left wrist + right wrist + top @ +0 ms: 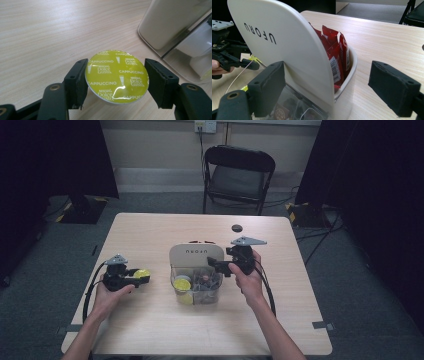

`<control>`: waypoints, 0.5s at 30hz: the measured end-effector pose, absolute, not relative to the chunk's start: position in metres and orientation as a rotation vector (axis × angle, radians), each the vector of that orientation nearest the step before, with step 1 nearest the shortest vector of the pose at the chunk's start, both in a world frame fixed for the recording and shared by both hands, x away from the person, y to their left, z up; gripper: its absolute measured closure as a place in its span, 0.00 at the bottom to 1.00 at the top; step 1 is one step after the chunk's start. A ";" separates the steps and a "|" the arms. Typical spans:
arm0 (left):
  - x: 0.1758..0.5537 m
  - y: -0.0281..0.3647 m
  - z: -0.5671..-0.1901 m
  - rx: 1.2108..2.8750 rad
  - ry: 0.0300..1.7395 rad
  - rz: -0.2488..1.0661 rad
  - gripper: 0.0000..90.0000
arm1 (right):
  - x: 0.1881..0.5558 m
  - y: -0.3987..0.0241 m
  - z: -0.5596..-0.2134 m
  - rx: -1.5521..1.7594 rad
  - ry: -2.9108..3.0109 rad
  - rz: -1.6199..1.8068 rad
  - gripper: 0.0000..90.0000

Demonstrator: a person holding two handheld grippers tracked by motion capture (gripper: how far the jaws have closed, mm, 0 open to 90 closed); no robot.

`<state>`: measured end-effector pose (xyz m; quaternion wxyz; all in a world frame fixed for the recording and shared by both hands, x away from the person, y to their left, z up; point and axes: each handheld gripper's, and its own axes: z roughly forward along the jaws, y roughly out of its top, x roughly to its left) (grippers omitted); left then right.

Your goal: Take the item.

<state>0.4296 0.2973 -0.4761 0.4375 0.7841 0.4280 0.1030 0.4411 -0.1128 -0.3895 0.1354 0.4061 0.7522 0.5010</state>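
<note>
A yellow-lidded capsule [117, 76] printed "Cappuccino" sits between the jaws of my left gripper [116, 83], which press on both its sides just above the table. In the high view that left gripper [142, 274] holds the capsule [142, 272] left of a white organizer [194, 252]. My right gripper [219, 265] stands open at the organizer's right side. Its jaws are spread wide in the right gripper view [329, 75], one on each side of the white back panel [287, 42]. Red sachets [334, 52] stand behind that panel.
The organizer's clear front bin [200, 290] holds another yellow capsule [182, 284] and some darker ones. A small black disc [237, 227] lies on the wooden table [150, 330] toward the far edge. Beyond the table stands a black folding chair [237, 175].
</note>
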 end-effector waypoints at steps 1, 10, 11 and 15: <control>0.430 0.297 -0.477 1.949 1.068 0.259 0.42 | 0.441 -0.113 -0.390 1.175 2.182 1.451 0.15; 0.433 0.293 -0.487 1.970 1.097 0.264 0.42 | 0.442 -0.113 -0.390 1.178 2.190 1.455 0.15; 0.434 0.293 -0.487 1.968 1.099 0.263 0.42 | 0.442 -0.113 -0.390 1.176 2.190 1.453 0.15; 0.434 0.290 -0.488 1.975 1.098 0.267 0.42 | 0.442 -0.112 -0.391 1.177 2.195 1.453 0.15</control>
